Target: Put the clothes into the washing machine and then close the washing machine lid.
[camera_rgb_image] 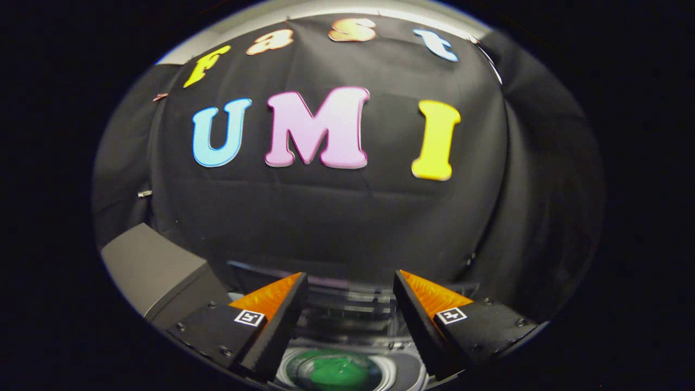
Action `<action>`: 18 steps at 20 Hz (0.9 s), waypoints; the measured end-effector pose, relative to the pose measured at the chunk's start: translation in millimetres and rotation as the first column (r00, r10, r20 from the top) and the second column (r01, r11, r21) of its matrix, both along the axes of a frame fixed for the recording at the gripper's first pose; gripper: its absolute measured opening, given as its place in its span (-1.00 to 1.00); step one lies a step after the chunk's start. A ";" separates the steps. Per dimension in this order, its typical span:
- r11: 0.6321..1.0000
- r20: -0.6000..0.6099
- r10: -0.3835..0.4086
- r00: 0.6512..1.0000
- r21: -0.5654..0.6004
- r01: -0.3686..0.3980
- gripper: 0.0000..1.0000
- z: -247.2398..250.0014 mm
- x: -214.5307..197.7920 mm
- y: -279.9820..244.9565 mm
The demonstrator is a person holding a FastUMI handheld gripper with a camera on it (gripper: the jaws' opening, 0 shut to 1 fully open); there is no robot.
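Observation:
My gripper [350, 279] is open, its two fingers spread wide with nothing held between them. Below and between the fingers lies the round opening of the washing machine [399, 374], and a green cloth [336, 372] sits inside the drum. Just beyond the fingertips stands the raised transparent lid [347, 301], blurred and reflecting light. The gripper hovers above the machine's top, pointing toward the booth's back wall.
A grey box-shaped block [152, 266] stands to the left of the left finger, next to the machine. The black cloth wall rises close behind the machine and curves round on both sides.

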State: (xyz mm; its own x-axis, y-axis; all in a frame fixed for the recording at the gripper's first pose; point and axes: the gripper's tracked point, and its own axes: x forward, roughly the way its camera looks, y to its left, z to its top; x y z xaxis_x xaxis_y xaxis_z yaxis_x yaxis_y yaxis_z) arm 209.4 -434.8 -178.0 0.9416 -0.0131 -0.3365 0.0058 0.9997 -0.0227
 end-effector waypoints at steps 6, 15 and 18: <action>0.978 -0.271 -0.016 0.963 0.197 0.072 0.98 -62.4 7.0 5.0; 0.984 -0.216 -0.003 0.976 0.171 0.041 1.00 -58.1 -15.3 14.4; 0.985 -0.209 -0.007 0.978 0.170 0.044 1.00 -59.1 -26.5 16.1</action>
State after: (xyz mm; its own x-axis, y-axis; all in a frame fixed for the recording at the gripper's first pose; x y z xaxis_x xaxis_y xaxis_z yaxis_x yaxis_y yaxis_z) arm 182.9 -418.7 -237.1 0.8514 0.0390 -0.5231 0.0449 0.9882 0.1467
